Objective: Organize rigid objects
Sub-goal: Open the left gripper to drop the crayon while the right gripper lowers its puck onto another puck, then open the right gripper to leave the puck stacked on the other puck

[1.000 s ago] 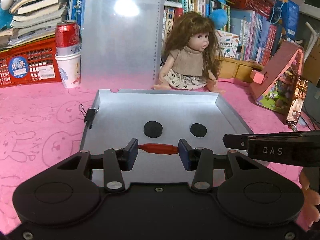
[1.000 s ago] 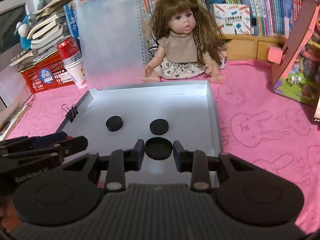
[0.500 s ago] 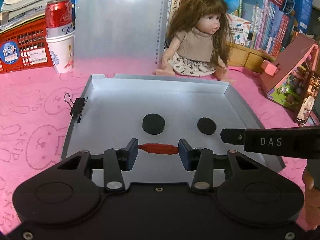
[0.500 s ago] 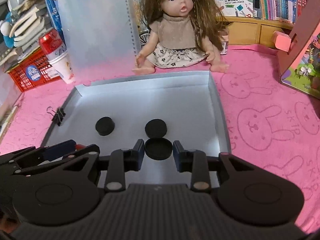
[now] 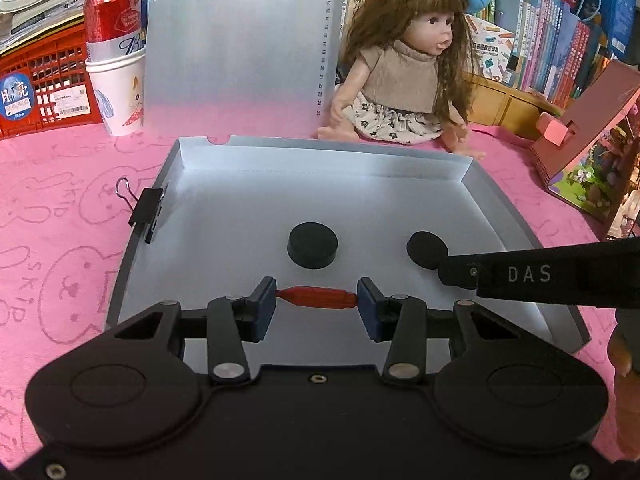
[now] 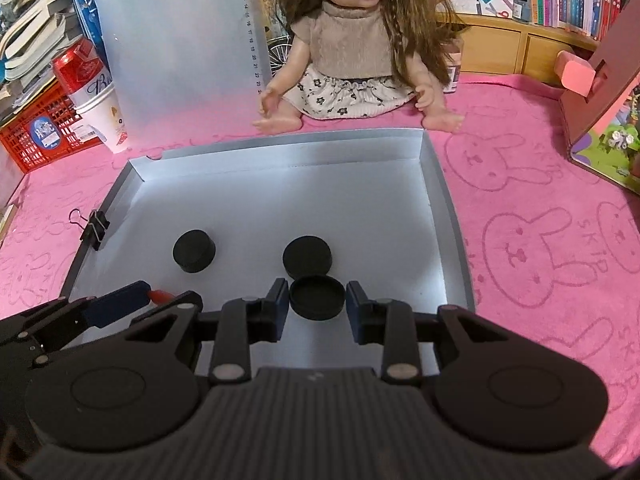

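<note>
A shallow grey tray [image 5: 500, 216] [image 6: 444, 216] lies on the pink cloth. Two black round caps lie in it: one left [image 5: 313, 245] [image 6: 194, 250], one right [image 5: 426, 249] [image 6: 307, 257]. My left gripper [image 5: 317, 298] is shut on a small red stick [image 5: 318, 297], held crosswise over the tray's near part; it shows at lower left in the right wrist view [image 6: 160, 295]. My right gripper [image 6: 317, 297] is shut on a third black cap [image 6: 317, 296], just in front of the right cap; its finger [image 5: 520, 276] enters the left wrist view from the right.
A binder clip [image 5: 146, 214] [image 6: 94, 226] grips the tray's left wall. A doll [image 5: 404, 68] [image 6: 356, 40] sits behind the tray. A clear clipboard [image 5: 240, 48], a can in a paper cup [image 5: 116, 64], a red crate [image 5: 36, 88] and a pink toy house [image 5: 588, 140] stand around.
Both grippers have moved forward and lower over the tray, each keeping its hold. The two caps in the tray have not moved.
</note>
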`<state>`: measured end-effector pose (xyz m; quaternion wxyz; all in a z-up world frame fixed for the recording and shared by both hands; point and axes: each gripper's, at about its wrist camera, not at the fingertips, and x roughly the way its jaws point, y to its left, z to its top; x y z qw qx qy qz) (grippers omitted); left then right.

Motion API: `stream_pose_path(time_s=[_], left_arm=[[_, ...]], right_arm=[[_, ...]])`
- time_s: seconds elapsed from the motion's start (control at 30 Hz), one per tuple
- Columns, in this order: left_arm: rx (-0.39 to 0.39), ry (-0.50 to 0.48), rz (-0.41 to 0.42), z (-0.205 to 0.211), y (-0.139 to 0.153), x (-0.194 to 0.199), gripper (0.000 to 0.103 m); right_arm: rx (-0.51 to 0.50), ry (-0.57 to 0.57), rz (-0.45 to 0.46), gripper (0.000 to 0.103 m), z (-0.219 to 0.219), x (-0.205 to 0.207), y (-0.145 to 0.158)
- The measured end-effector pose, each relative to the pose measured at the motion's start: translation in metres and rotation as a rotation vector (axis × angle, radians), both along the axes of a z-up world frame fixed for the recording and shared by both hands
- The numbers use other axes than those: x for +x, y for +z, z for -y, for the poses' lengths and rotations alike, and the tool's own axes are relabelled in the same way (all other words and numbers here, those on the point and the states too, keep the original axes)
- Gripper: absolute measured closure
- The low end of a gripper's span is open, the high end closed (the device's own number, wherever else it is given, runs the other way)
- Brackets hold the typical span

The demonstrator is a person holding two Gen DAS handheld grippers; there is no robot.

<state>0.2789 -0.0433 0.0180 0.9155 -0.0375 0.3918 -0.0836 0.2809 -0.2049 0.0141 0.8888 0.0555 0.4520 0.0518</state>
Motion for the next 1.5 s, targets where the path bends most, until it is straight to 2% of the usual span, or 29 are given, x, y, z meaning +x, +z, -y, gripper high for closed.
stream_pose_path(time_s=[0.37, 0.53, 0.6, 0.73, 1.03, 1.5], left_arm=[[0.019, -0.003, 0.010, 0.004, -0.004, 0.002, 0.060], [0.027, -0.003, 0.017, 0.005, -0.005, 0.001, 0.060], [0.033, 0.000, 0.019, 0.005, -0.005, 0.001, 0.058], [0.034, 0.003, 0.017, 0.005, -0.005, 0.001, 0.052], [0.049, 0.005, 0.033, 0.002, 0.000, -0.004, 0.040], [0.056, 0.004, 0.049, -0.002, 0.009, -0.014, 0.038]], right_arm=[[-0.008, -0.001, -0.008, 0.067, -0.004, 0.005, -0.001], [-0.006, 0.005, -0.011, 0.063, -0.005, 0.005, -0.003], [-0.004, 0.004, -0.009, 0.061, -0.005, 0.004, -0.002], [-0.005, 0.001, 0.002, 0.050, -0.005, 0.003, 0.000], [-0.010, 0.007, 0.026, 0.048, -0.004, -0.003, 0.006], [-0.030, 0.028, 0.050, 0.042, -0.004, -0.012, 0.012]])
